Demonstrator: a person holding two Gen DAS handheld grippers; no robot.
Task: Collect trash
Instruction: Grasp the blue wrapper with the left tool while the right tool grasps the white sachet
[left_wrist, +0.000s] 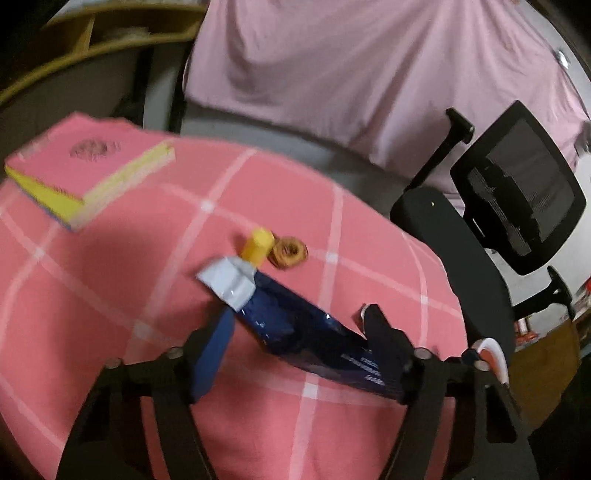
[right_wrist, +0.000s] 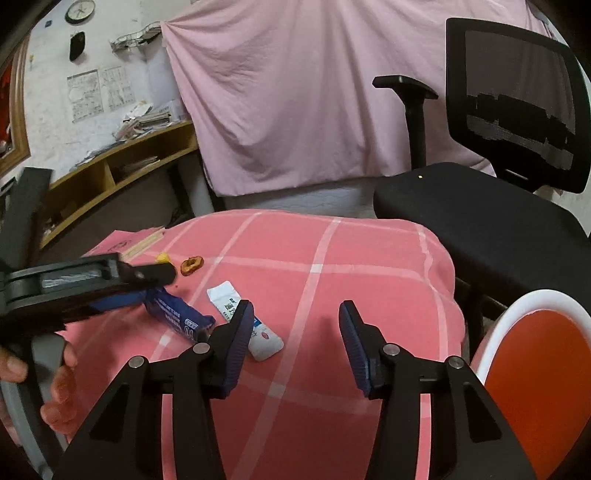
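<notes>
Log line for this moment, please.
left gripper: open around blue wrapper | right gripper: open, empty | white sachet: on cloth | bin: right

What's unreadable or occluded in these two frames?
- Blue wrapper: print motion-blurred in left wrist view; in right wrist view the left hand-held gripper covers its far end.
- White sachet: partly behind a right hand-held gripper finger.
- Orange bin: cut by right edge, contents unseen.

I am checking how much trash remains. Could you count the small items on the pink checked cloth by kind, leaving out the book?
Dark blue wrapper: 1
White sachet: 1
Yellow cap-like piece: 1
Brown dried ring: 1
Total: 4
</notes>
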